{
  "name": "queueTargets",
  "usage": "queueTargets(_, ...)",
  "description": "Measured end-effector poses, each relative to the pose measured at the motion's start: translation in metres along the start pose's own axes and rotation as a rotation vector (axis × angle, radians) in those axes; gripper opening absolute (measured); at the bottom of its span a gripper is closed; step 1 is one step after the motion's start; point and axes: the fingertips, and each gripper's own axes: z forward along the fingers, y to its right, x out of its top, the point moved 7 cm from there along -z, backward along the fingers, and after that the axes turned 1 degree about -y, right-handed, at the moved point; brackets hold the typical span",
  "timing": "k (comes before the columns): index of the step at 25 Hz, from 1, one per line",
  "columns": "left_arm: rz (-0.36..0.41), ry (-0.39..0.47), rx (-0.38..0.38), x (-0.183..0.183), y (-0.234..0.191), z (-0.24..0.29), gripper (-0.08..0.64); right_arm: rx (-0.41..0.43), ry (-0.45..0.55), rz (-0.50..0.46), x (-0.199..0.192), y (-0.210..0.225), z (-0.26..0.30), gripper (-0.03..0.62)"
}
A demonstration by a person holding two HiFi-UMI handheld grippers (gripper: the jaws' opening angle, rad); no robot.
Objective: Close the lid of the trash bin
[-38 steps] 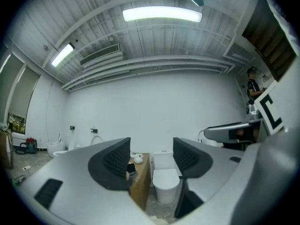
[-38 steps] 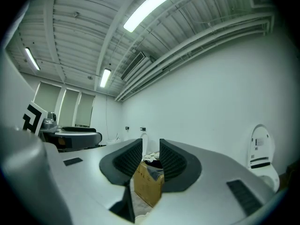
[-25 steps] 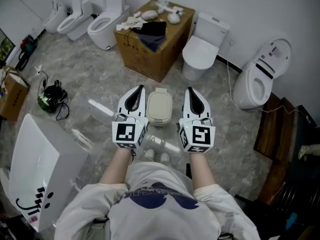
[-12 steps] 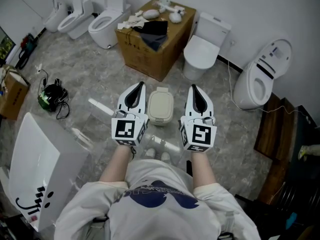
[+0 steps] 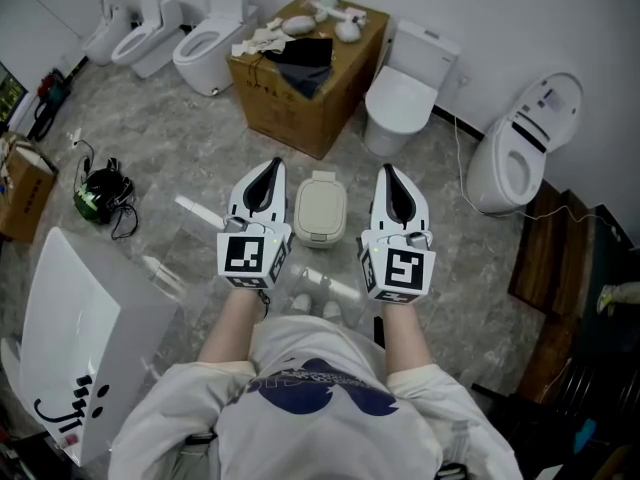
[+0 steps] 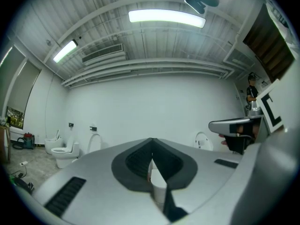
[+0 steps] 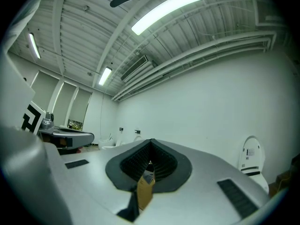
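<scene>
A small beige trash bin [image 5: 320,208] stands on the grey floor in the head view, its lid lying flat on top. My left gripper [image 5: 274,166] hovers level just left of the bin, jaws shut and empty. My right gripper [image 5: 388,172] hovers just right of it, also shut with nothing held. Neither touches the bin. In the left gripper view the shut left gripper [image 6: 151,143] points at a white wall, and the right gripper [image 6: 236,125] shows at the side. The right gripper view shows the shut right gripper [image 7: 150,143] with the left gripper [image 7: 65,137] beside it.
Behind the bin stand a cardboard box [image 5: 308,73] with items on top and a white toilet [image 5: 405,93]. More toilets are at the back left [image 5: 205,43] and right [image 5: 520,158]. A white panel [image 5: 80,338], black cables [image 5: 98,193] and a white pipe [image 5: 330,284] lie nearby.
</scene>
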Motion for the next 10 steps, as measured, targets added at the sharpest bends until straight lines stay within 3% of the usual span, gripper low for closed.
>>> queueTargets(10, 0.002, 0.013, 0.017, 0.002, -0.012, 0.002, -0.002, 0.002, 0.024, -0.032, 0.006, -0.002, 0.005, 0.006)
